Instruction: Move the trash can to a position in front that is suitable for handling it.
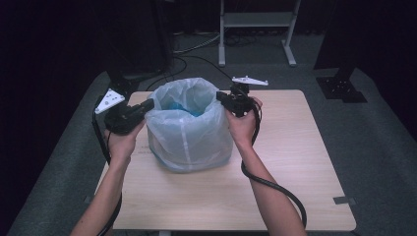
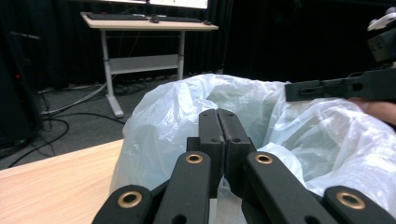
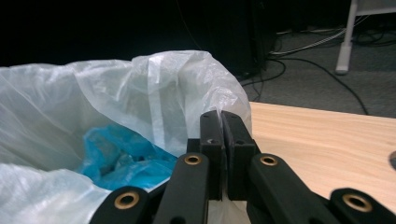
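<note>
A translucent white plastic bag [image 1: 189, 128] stands open-mouthed in the middle of the wooden table [image 1: 295, 162], lining a bin-shaped form. Crumpled blue plastic [image 1: 184, 107] lies inside it, and the right gripper view looks down on the same blue plastic [image 3: 121, 156]. My left gripper [image 1: 150, 104] is at the bag's left rim, its jaws pressed together on the film [image 2: 163, 116]. My right gripper [image 1: 220, 96] is at the right rim, its jaws together pinching the bag's edge [image 3: 205, 79]. In the left gripper view, the right gripper [image 2: 327, 88] reaches in across the bag's mouth.
A white desk frame [image 1: 255, 29] stands on the grey carpet behind the table, with cables trailing on the floor. A black stand base [image 1: 342, 83] sits at the back right. Bare table surface lies in front of and to the right of the bag.
</note>
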Demonstrator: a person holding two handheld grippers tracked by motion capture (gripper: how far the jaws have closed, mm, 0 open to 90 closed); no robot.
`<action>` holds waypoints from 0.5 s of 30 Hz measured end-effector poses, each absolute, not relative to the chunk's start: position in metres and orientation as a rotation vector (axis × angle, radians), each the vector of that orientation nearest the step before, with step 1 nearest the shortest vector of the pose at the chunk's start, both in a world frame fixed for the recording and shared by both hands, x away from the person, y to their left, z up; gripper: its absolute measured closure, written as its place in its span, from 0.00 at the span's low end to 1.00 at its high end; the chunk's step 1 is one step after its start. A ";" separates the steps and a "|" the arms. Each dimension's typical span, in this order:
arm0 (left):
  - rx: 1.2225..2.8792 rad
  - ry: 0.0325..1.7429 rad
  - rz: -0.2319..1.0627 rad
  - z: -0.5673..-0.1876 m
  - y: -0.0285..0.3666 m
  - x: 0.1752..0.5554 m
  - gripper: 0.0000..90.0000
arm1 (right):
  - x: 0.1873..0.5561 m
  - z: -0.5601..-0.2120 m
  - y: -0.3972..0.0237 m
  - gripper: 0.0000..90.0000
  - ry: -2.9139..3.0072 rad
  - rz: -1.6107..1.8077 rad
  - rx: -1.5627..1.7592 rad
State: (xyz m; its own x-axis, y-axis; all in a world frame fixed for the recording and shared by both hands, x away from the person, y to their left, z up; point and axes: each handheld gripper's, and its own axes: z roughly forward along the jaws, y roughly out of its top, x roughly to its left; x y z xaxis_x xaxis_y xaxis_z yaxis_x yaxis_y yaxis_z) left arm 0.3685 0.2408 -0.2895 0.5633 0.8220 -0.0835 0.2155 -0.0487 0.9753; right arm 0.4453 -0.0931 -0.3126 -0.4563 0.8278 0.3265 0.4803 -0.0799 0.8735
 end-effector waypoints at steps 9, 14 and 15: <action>1.585 0.882 0.593 -0.282 0.233 0.370 0.99 | 0.442 -0.303 -0.093 1.00 1.853 1.630 1.420; 1.586 0.878 0.566 -0.282 0.229 0.372 0.99 | 0.438 -0.298 -0.089 1.00 1.870 1.693 1.384; 1.586 0.877 0.557 -0.282 0.228 0.372 1.00 | 0.434 -0.294 -0.084 1.00 1.891 1.730 1.357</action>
